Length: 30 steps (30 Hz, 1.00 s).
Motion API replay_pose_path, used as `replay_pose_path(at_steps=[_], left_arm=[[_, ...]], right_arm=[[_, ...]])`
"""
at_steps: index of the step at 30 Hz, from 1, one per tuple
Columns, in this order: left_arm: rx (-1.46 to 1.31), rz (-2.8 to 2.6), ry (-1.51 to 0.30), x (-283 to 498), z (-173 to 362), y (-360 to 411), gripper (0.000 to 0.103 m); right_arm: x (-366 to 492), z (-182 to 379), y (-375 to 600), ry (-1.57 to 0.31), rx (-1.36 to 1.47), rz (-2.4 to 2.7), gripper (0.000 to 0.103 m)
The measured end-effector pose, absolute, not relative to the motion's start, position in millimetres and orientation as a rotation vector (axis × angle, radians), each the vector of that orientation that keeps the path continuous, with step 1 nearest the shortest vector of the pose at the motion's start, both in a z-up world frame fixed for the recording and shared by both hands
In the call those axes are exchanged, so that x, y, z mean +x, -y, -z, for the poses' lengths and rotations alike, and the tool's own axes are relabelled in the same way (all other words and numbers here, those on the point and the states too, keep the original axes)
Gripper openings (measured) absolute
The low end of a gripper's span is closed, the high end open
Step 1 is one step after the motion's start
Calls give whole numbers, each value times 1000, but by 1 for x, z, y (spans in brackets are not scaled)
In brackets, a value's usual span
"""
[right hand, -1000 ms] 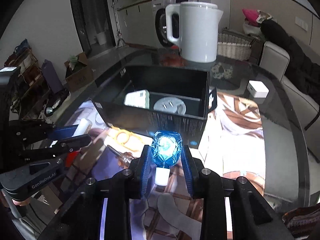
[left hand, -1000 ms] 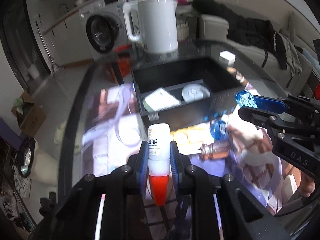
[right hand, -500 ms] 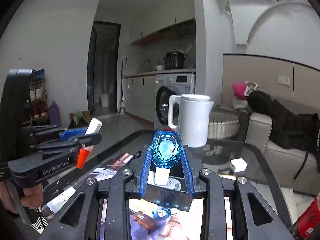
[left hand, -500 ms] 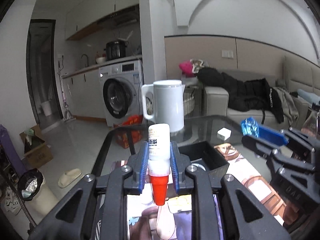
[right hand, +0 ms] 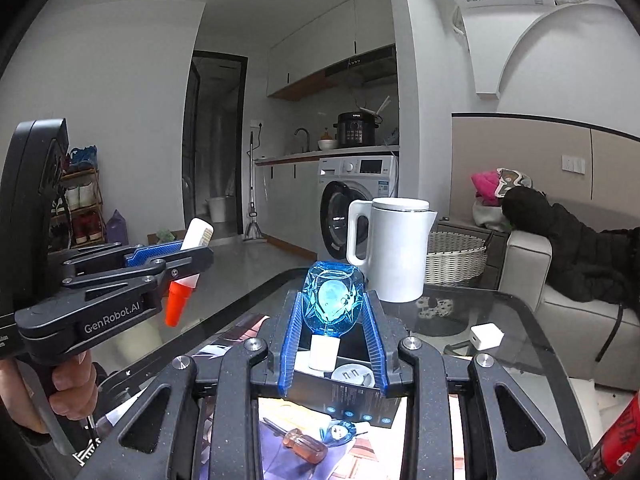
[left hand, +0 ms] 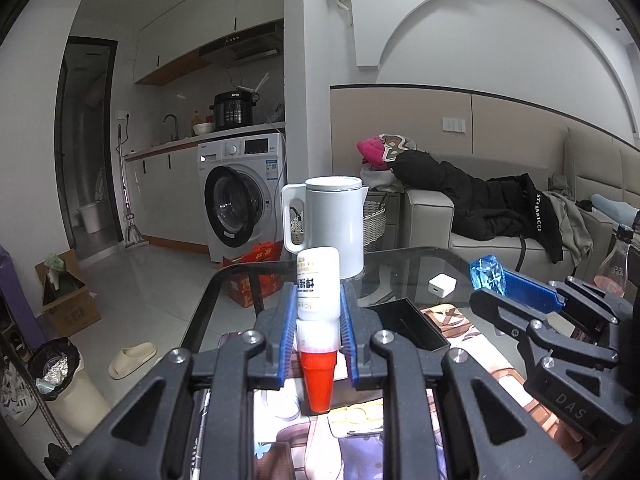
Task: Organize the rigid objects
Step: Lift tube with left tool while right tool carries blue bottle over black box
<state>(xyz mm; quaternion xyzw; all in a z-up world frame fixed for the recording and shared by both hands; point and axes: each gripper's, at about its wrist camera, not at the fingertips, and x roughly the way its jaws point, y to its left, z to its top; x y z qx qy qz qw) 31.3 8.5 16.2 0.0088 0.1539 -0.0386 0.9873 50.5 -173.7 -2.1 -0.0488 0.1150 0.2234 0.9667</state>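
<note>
Left wrist view: left gripper [left hand: 316, 320] clamps a red-capped white bottle [left hand: 317, 292] aloft, carry step; right wrist view: right gripper [right hand: 331, 328] clamps a blue crystal ornament [right hand: 333, 300] above the black box [right hand: 360, 400], lowering both likely next.

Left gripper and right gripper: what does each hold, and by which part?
Left gripper: white bottle with red cap, gripped at its body, cap nearest the camera. Right gripper: blue crystal-shaped light, gripped by its faceted sides.
</note>
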Motion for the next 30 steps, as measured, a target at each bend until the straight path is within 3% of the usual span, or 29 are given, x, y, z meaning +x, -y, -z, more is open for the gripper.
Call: replay_pose_path(at_steps=[30], left_arm=[[-98, 66, -346, 96, -13, -7, 19]], right_arm=[[130, -9, 168, -275, 22, -381, 30]])
